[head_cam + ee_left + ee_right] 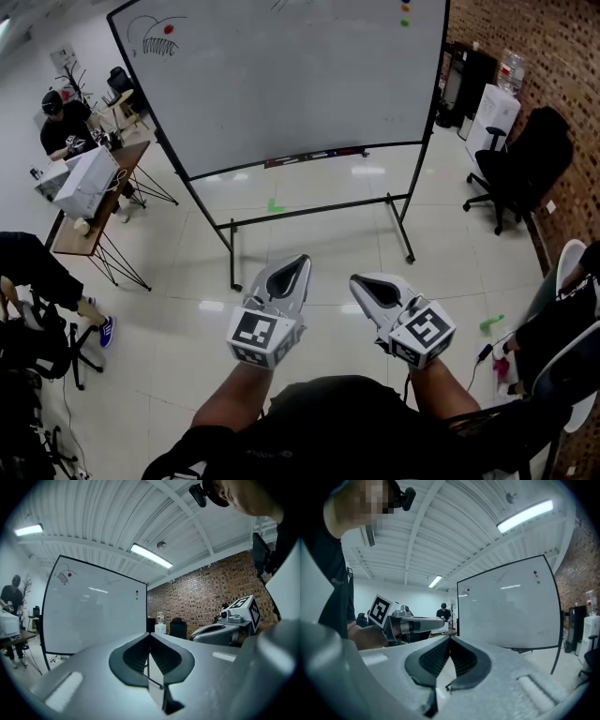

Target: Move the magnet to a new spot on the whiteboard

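Jaws of left gripper [301, 259] and right gripper [357, 279] are clenching together empty, both hovering well in front of whiteboard [281, 84], red magnet [169, 29] sitting near its upper-left corner.

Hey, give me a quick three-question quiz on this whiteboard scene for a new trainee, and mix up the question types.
1. True or false: the left gripper is shut on the red magnet.
2. In the head view, where on the whiteboard is the red magnet? A upper left, B upper right, C bottom edge.
3. Fill in: the jaws of the right gripper are ____, with nothing between them.
Key: 1 false; 2 A; 3 shut.
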Demonstrator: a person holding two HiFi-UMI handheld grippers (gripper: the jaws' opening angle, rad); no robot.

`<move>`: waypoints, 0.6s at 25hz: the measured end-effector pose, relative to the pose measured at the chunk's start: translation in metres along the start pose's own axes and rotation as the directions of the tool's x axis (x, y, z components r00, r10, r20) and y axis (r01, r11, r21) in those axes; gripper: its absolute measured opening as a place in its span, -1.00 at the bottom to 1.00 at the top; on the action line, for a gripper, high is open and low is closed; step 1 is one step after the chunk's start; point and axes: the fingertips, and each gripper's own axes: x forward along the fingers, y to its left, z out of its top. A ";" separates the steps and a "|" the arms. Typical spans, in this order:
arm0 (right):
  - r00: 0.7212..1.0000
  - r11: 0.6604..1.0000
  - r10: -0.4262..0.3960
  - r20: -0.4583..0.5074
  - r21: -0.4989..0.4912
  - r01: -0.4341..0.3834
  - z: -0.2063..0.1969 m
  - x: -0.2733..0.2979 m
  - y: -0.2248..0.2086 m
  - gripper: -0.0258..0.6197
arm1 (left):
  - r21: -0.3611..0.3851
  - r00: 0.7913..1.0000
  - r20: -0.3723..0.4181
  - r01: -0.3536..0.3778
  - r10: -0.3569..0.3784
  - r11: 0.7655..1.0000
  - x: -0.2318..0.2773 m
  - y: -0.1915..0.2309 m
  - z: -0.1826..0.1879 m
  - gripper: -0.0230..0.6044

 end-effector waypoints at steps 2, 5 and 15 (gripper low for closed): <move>1.000 1.000 -0.002 -0.003 -0.001 0.002 0.000 -0.010 -0.012 -0.92 | 0.000 1.000 0.010 -0.007 0.007 1.000 0.011 -0.009 0.001 -0.87; 1.000 1.000 0.007 -0.004 -0.012 -0.008 0.002 -0.033 -0.030 -0.92 | -0.006 1.000 0.017 -0.017 0.017 1.000 0.029 -0.029 0.001 -0.88; 1.000 1.000 -0.007 0.008 0.019 0.006 -0.009 -0.092 -0.103 -0.92 | 0.001 0.999 -0.025 -0.032 0.032 0.999 0.089 -0.090 -0.010 -0.88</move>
